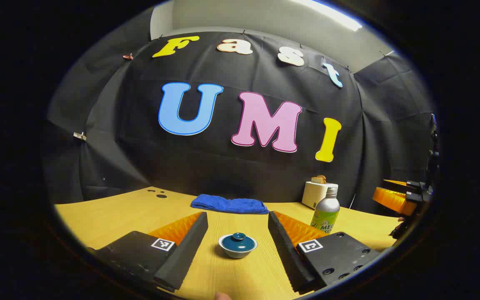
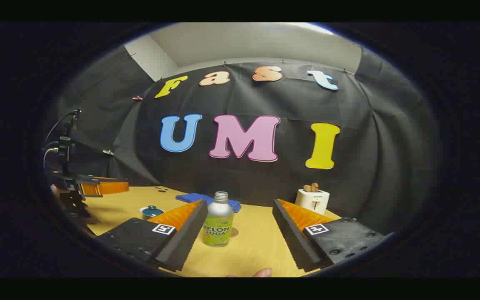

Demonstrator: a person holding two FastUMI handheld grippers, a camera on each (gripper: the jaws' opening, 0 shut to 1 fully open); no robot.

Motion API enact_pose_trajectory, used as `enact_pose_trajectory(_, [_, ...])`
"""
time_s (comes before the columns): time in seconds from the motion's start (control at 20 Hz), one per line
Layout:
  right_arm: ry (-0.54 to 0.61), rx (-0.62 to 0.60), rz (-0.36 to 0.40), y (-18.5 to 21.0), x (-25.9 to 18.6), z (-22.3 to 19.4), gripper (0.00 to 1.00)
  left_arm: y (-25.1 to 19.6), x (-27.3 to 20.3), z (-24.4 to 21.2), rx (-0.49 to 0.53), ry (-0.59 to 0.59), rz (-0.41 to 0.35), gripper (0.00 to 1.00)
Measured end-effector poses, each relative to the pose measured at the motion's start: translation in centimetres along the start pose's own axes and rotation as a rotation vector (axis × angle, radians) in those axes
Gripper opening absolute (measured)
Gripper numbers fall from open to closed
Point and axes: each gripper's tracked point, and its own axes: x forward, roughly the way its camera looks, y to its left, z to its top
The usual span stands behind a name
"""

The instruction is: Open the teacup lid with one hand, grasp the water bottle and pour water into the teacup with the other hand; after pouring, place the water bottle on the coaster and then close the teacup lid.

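Observation:
A small teacup (image 1: 237, 245) with a dark teal lid stands on the wooden table, straight ahead of my left gripper (image 1: 238, 233), which is open with the cup beyond and between its fingers, apart from both. A silver water bottle (image 1: 326, 210) with a green label and no cap stands to the cup's right. In the right gripper view the bottle (image 2: 219, 219) is near the left finger of my open right gripper (image 2: 240, 221), not touched. The teacup (image 2: 152, 211) sits farther left there. I see no coaster.
A folded blue cloth (image 1: 229, 204) lies at the table's back, and a white toaster (image 1: 318, 192) with bread stands at the back right. The other gripper (image 2: 94, 187) and its holder hang over the table's left side in the right gripper view.

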Motion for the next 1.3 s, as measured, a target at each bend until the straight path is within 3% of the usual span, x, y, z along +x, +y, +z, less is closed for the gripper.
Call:
enact_pose_trajectory(0.6, [0.017, 0.039, 0.02, 0.7, 0.7, -1.3, 0.97, -1.4, 1.3, -2.3, 0.021, 0.05, -0.023, 0.92])
enact_pose_trajectory(1.3, [0.014, 0.061, 0.019, -0.2, 0.6, -1.3, 0.97, -0.6, 8.5, -7.4, 0.093, 0.267, -0.01, 0.87])
